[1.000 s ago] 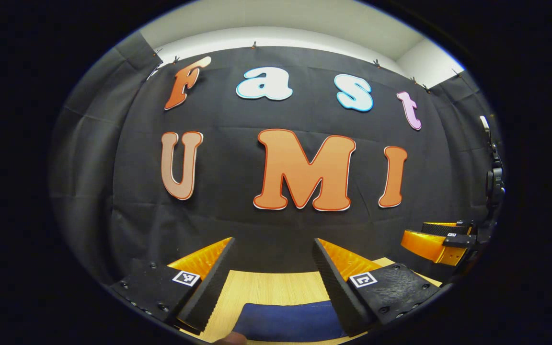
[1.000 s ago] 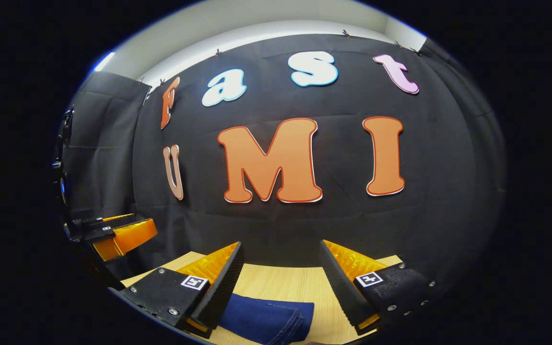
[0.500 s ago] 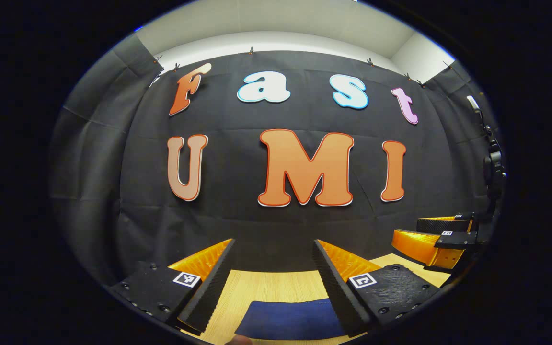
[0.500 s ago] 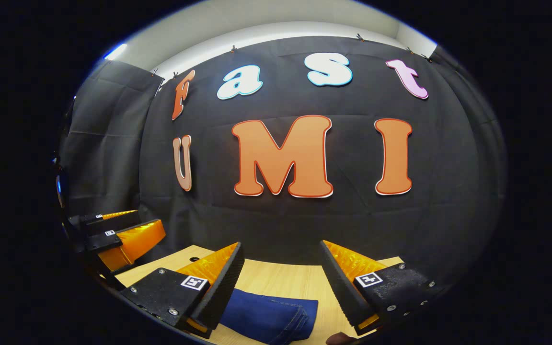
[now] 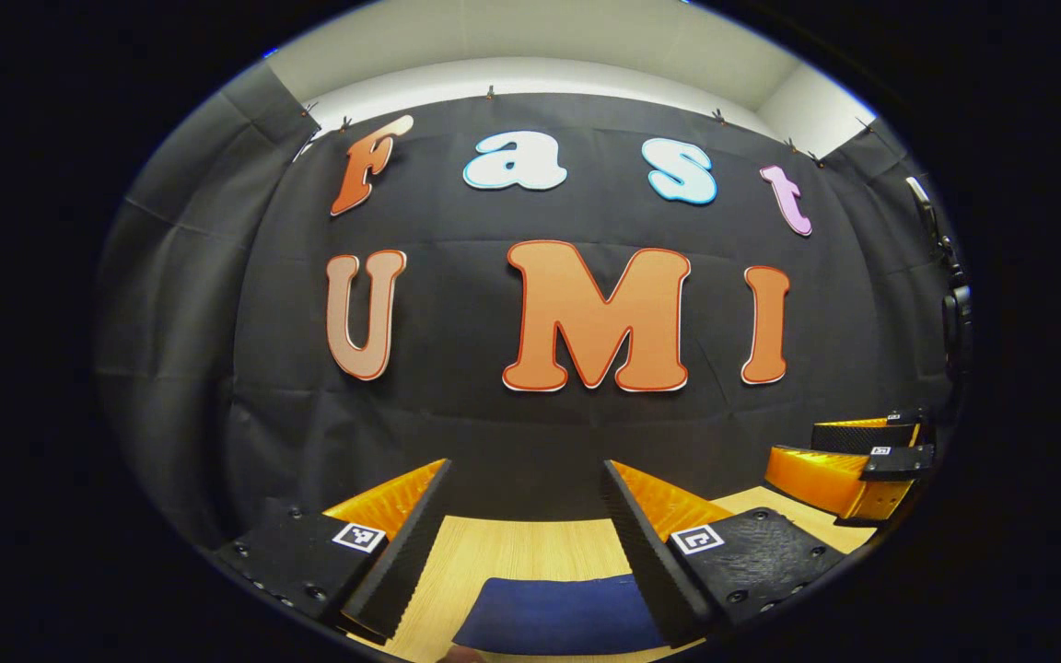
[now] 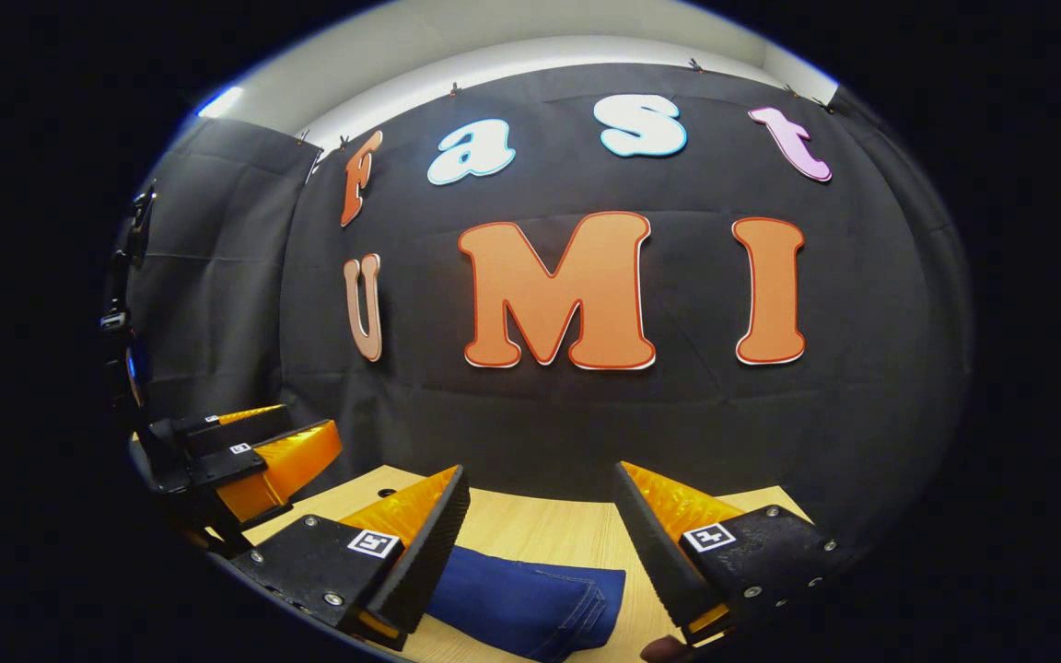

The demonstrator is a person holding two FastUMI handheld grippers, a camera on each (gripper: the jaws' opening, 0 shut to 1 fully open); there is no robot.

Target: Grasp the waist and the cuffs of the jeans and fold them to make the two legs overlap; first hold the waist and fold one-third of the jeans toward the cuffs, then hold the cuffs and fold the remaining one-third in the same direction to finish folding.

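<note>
Both hand-held grippers, left (image 5: 525, 543) and right (image 6: 540, 543), have lifted slightly, jaws released, above folded jeans (image 6: 530, 603) at lower frame; withdraw straight up.

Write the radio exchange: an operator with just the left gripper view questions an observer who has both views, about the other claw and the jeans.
Operator: Is the right claw open?
Observer: Yes. Its jaws stand wide apart with nothing between them.
Operator: How do the folded dark blue denim jeans end on that side?
Observer: With a stitched seam beside the end edge, and bare light wooden table beyond it.
</note>
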